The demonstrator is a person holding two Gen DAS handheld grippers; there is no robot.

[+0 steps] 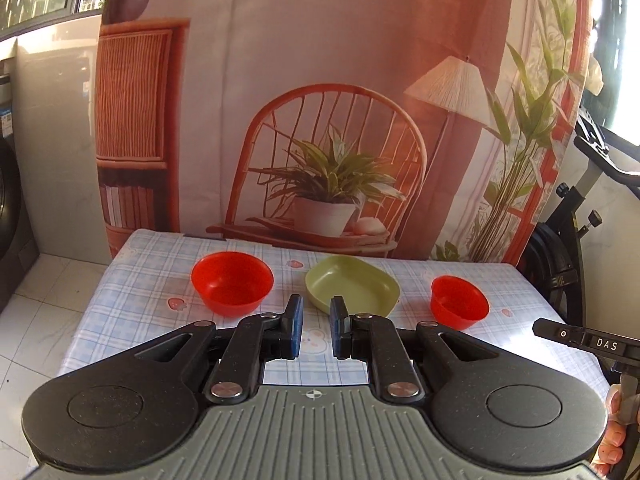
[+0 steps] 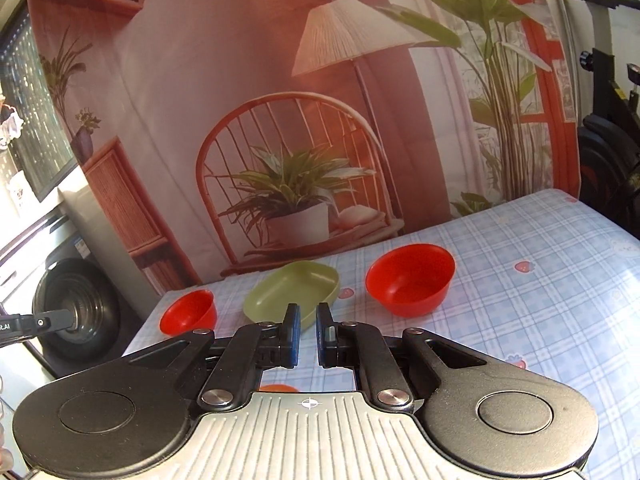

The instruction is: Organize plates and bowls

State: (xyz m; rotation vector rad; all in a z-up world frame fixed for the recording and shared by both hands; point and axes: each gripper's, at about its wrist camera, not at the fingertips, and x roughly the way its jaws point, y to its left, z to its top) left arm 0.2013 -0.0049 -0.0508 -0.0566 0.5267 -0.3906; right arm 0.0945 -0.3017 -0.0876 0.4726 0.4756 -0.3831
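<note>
— On the counter point(image 1: 132, 276), with its blue checked cloth, what are we looking at?

— We are seeing three dishes lying in a row near the printed backdrop point(image 1: 320, 80): a large red bowl point(image 1: 232, 282), a green dish point(image 1: 352, 284) and a small red bowl point(image 1: 460, 302), each standing apart from the next.

— Where are we holding the left hand-held gripper point(image 1: 316, 326)?

— We are holding it above the near part of the counter, its fingers spread with a clear gap and gripping nothing. The green dish is sitting just ahead, slightly right of the gap; the large red bowl is lying ahead to the left, the small one well to the right.

— And the right hand-held gripper point(image 2: 308, 334)?

— We are keeping it parted too, by a narrower gap, and empty. From its camera the green dish point(image 2: 292, 292) is lying just beyond the fingertips, slightly left. One red bowl point(image 2: 410, 284) is sitting ahead to the right, the other point(image 2: 188, 312) to the left near the counter's edge.
</note>
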